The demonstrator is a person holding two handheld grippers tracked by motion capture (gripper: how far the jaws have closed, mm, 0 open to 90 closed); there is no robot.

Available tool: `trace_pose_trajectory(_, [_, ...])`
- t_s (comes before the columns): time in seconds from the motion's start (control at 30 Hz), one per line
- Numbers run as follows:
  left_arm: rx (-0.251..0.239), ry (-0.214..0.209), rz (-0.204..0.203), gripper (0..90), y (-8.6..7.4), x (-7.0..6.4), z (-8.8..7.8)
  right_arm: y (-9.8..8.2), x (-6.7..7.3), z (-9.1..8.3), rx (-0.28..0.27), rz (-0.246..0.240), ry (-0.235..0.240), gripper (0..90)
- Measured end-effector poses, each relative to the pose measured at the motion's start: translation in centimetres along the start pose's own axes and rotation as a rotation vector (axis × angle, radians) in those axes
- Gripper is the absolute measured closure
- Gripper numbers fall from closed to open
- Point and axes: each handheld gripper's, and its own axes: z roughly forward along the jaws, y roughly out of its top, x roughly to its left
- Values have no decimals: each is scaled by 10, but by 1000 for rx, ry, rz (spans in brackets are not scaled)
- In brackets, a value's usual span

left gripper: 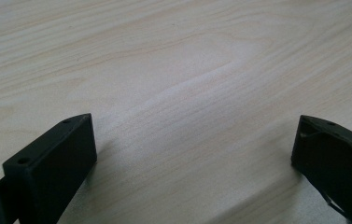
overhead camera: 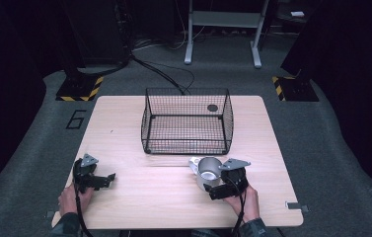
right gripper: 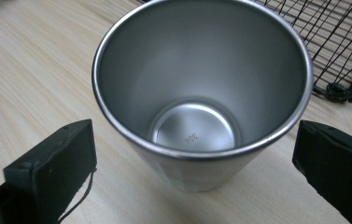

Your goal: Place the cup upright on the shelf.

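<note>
We have our right gripper (overhead camera: 212, 183) brought up to a steel cup (overhead camera: 208, 169), its jaws spread wide on either side of the cup and not touching it. In the right gripper view the cup (right gripper: 201, 93) stands upright on the table (right gripper: 29, 70) with its open mouth toward the camera, empty, a small stamp on its bottom. It sits between the two jaws because, as we judge it, this is the line-up for a grasp: the opening is wider than the rim, so closing would catch the wall from both sides

The cup is at the near right of the table (overhead camera: 124, 207), just in front of the black wire basket (overhead camera: 187, 121), which stands open-topped in the middle; that closeness suggests the basket is where the cup is meant to go, a short lift away

Our left gripper (overhead camera: 96, 178) rests low at the near left, well apart from the cup, jaws apart with nothing between them. The left gripper view looks down at bare wood (left gripper: 187, 70), so we take it to be parked out of the way while the right one works
</note>
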Motion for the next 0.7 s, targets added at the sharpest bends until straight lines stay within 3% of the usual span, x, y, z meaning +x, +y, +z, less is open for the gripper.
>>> trace_pose_trajectory(0.3, [0,-1,3,1,0,0,0,12,0,8,2,-27,25,0])
trace_pose_trajectory(0.7, [0,0,0,1,0,0,0,23,-1,18,19,-37,17,0])
